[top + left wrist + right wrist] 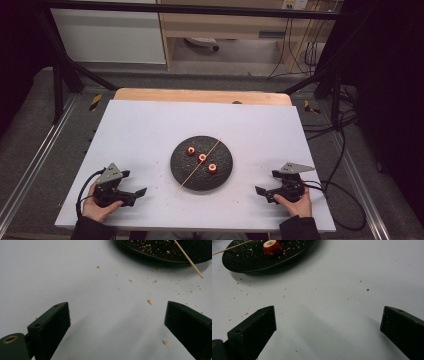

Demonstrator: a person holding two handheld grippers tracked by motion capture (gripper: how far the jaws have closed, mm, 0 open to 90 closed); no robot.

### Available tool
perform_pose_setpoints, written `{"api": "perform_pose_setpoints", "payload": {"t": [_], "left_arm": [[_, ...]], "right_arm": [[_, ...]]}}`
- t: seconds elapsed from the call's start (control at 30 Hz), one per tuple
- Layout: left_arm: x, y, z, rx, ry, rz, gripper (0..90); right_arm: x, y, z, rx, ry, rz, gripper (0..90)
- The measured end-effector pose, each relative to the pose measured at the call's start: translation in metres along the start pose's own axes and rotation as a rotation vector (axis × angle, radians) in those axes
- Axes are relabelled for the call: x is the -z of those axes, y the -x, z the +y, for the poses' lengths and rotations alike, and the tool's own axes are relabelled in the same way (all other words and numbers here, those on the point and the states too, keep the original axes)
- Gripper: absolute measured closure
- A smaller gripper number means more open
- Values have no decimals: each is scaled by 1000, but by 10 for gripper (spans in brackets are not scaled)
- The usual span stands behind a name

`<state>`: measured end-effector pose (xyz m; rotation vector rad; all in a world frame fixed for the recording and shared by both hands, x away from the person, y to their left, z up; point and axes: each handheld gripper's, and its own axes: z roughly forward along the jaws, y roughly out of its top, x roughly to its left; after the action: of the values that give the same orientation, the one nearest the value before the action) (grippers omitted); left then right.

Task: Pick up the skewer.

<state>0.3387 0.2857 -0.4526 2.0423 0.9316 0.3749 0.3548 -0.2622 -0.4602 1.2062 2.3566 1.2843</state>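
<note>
Plate round, black, textured; thin wooden skewer across; three red hollow pieces. Both grippers' fingers wide apart, empty.

Dim, cool light from overhead; dark corners in high view. Soft shadow under plate near rim. Slight softness and grain throughout; no glare.

Black hand-held gripper, dark sleeves
</note>
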Motion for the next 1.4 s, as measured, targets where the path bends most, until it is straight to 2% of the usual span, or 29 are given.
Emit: {"api": "perform_pose_setpoints", "payload": {"t": [0.5,1.0,1.4], "left_arm": [[-2,10,8,-17,-9,3,68],[-9,23,19,-17,-28,-3,77],[-15,38,42,-47,-54,6,87]], "right_arm": [[1,0,1,-6,2,-4,10],[2,1,2,-6,8,-8,5],[3,2,3,-2,5,-13,6]]}}
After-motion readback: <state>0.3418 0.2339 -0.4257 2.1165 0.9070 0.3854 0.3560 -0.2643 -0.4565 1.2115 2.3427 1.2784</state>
